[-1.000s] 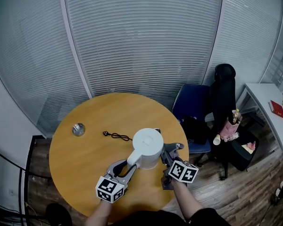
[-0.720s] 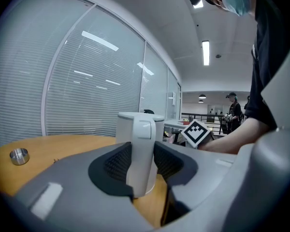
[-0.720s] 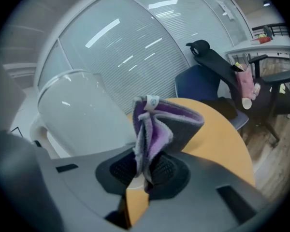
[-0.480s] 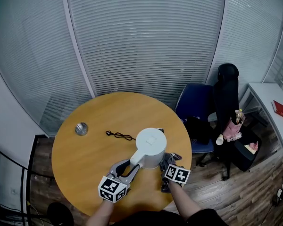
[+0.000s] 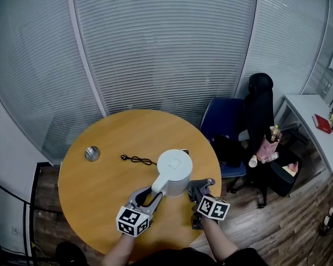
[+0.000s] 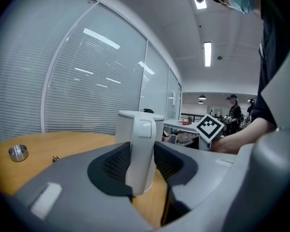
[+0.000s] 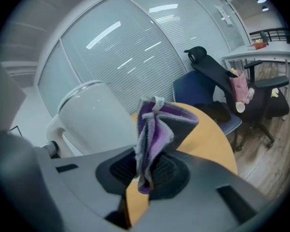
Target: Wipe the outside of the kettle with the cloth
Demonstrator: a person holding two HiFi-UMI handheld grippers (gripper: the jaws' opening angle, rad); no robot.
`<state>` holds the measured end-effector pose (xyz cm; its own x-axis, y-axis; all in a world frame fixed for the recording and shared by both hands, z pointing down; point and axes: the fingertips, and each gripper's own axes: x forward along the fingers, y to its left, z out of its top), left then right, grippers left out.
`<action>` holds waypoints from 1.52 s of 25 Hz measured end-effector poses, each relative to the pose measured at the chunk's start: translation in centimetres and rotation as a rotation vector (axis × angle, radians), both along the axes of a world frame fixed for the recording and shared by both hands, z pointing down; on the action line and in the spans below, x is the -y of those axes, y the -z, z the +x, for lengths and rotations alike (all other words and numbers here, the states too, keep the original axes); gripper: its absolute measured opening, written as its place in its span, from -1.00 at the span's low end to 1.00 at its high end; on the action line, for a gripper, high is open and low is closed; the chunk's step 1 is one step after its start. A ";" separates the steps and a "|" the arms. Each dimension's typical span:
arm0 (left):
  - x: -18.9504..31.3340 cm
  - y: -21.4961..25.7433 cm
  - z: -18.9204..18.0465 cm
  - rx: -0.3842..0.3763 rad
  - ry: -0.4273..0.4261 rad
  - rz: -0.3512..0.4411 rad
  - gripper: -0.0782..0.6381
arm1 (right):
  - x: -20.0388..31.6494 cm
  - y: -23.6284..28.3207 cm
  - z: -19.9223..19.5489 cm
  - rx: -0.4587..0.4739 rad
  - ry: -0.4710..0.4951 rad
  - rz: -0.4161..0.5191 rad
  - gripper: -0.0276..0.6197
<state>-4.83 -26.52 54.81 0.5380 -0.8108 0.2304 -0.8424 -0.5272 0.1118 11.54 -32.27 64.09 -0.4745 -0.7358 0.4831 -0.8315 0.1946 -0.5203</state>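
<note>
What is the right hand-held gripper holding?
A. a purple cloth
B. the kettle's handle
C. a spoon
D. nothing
A: in the right gripper view, the right hand-held gripper has its jaws pinched on a purple cloth, beside the white kettle.

Head cam high, looks steeply down on table (image 5: 94,176), both gripper views low, close, near-level, all share kettle (image 5: 173,168).

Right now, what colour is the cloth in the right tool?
The cloth is purple and grey; the right gripper view shows it best.
</note>
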 end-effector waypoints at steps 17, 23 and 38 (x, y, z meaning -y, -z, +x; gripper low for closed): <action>-6.9 -1.0 -2.8 0.009 -0.064 -0.056 -0.70 | -11.8 8.9 -1.9 -0.004 -0.061 0.178 -0.75; -10.6 -1.6 -4.1 -0.007 -0.138 -0.087 -0.75 | -16.5 9.7 -4.3 -0.015 -0.094 0.199 -0.75; -16.5 -3.2 -7.6 -0.045 -0.211 -0.114 -0.75 | -24.2 8.2 -9.5 -0.052 -0.118 0.188 -0.75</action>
